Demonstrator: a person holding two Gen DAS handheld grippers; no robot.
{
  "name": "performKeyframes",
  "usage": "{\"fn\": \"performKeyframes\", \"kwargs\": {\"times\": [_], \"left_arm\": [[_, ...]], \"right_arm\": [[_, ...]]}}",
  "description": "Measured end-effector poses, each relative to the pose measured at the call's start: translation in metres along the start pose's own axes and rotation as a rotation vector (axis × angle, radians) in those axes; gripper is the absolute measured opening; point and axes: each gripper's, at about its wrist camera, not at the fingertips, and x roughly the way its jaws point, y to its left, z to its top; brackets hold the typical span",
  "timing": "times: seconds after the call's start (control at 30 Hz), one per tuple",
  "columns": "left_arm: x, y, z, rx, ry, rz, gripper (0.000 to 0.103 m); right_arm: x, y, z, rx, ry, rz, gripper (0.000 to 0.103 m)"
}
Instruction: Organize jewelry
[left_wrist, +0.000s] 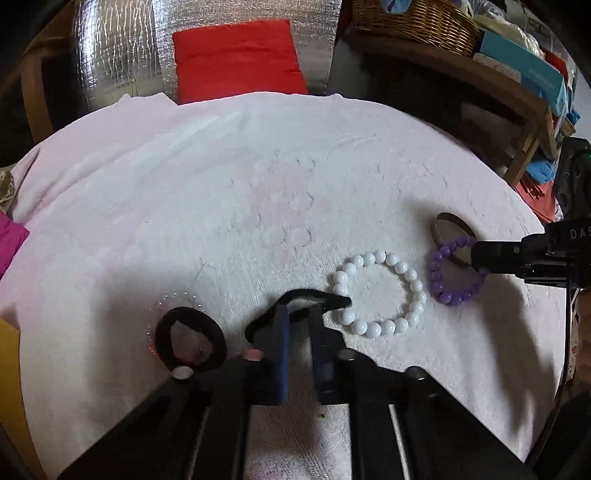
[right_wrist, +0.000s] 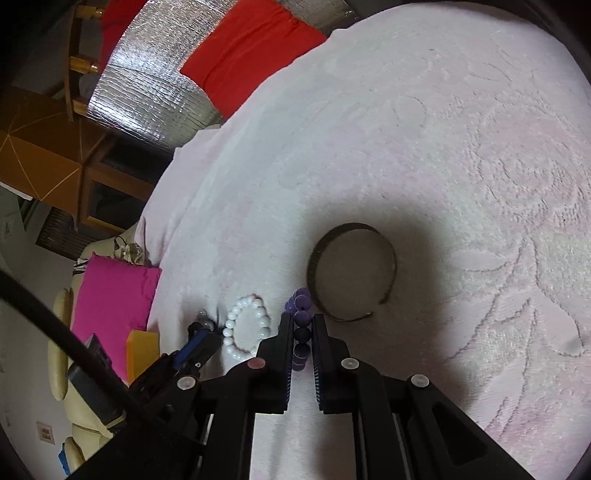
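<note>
The right hand-held gripper (right_wrist: 303, 328) is clamped on the purple bead bracelet (left_wrist: 456, 271), its two fingers pinching a single run of beads while the rest of the loop lies on the white towel (left_wrist: 258, 184) over the desk. With so few round, smooth beads in the pinch, the strand could roll out of the grip on a lift. The loop also overlaps the metal bangle (right_wrist: 351, 273) just beyond it, so a pull could drag or tip that bangle.

The left hand-held gripper (left_wrist: 301, 314) is closed on a black hair tie (left_wrist: 295, 301), whose far end touches the white bead bracelet (left_wrist: 380, 293). Moving the tie could snag that bracelet and drag it out of place. A second black hair tie (left_wrist: 190, 341) lies just left of the fingers, with a ring of tiny clear beads (left_wrist: 173, 299) around it that is barely visible.

The bangle's near edge hides behind the right fingers in the left view, and no tray or box for the jewelry is in sight.
</note>
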Motion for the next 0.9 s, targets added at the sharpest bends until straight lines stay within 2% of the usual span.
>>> {"fn": "performKeyframes", "kwargs": {"times": [0.1, 0.2, 0.27, 0.3, 0.43, 0.47, 0.53, 0.57, 0.6, 0.7, 0.83, 0.87, 0.9], "left_arm": [[0.000, -0.003, 0.000, 0.001, 0.013, -0.035, 0.005], [0.001, -0.008, -0.002, 0.017, 0.025, -0.037, 0.005], [-0.002, -0.007, -0.003, 0.020, 0.020, -0.027, 0.005], [-0.004, -0.007, -0.002, 0.020, 0.010, -0.018, 0.005], [-0.024, 0.003, 0.001, 0.000, -0.082, 0.000, 0.005], [-0.028, 0.006, 0.003, -0.008, -0.102, 0.004, 0.008], [-0.032, 0.012, 0.005, -0.030, -0.127, 0.022, 0.030], [-0.032, 0.014, 0.006, -0.036, -0.132, 0.034, 0.047], [-0.031, 0.014, 0.006, -0.034, -0.137, 0.049, 0.051], [-0.021, 0.011, 0.005, -0.009, -0.114, 0.054, 0.051], [-0.006, 0.005, 0.005, 0.020, -0.070, 0.038, 0.050], [-0.002, 0.004, 0.004, 0.021, -0.057, 0.031, 0.045], [0.002, 0.005, 0.003, 0.018, -0.041, 0.023, 0.034]], "right_arm": [[0.003, -0.002, 0.000, 0.011, 0.003, -0.006, 0.014], [0.010, -0.003, -0.002, 0.029, 0.024, -0.015, 0.014], [0.015, -0.003, -0.003, 0.036, 0.033, -0.033, 0.020], [0.017, -0.004, -0.003, 0.048, 0.040, -0.030, 0.024], [0.018, -0.004, -0.003, 0.066, 0.022, -0.022, 0.025], [0.019, -0.004, -0.004, 0.066, 0.019, -0.023, 0.026], [0.019, -0.002, -0.005, 0.049, 0.010, -0.026, 0.026], [0.020, 0.001, -0.006, 0.027, 0.007, -0.037, 0.026], [0.020, 0.003, -0.006, 0.015, 0.006, -0.045, 0.023], [0.020, 0.009, -0.009, -0.029, -0.005, -0.092, 0.015], [0.018, 0.013, -0.012, -0.057, -0.011, -0.113, 0.014], [0.019, 0.014, -0.013, -0.061, -0.007, -0.115, 0.014], [0.019, 0.014, -0.013, -0.065, -0.003, -0.118, 0.014]]}}
